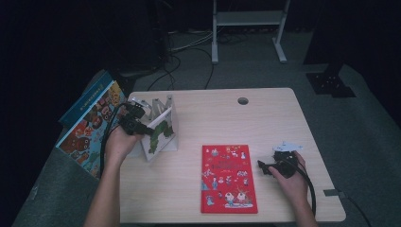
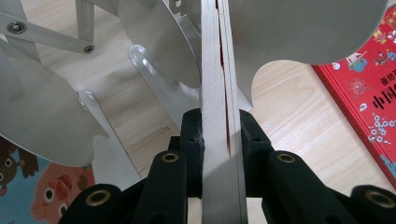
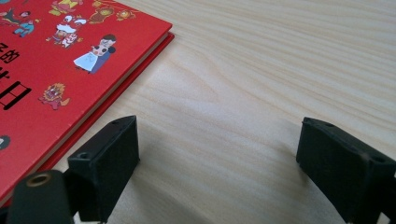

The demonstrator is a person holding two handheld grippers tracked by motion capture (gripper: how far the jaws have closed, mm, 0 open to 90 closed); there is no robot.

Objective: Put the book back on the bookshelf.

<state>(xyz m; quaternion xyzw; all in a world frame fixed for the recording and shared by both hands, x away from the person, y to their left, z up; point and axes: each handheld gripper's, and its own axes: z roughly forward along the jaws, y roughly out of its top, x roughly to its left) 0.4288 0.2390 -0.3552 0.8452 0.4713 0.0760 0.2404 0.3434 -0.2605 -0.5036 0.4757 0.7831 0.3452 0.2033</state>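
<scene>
At left of the table, left gripper [image 2: 219, 135] clamps the white book [image 1: 160, 135] in the metal rack [image 1: 171, 109]; seating underway; next: release; right gripper [image 3: 217, 154] gapes empty beside the red book [image 1: 229, 178].

The red book [image 3: 56, 70] runs off the picture's left edge.

Red book [image 1: 229, 178] with small cartoon figures; white book [image 1: 160, 135], green caterpillar; silver rack [image 2: 154, 56]; pale wood table [image 1: 265, 118].
</scene>
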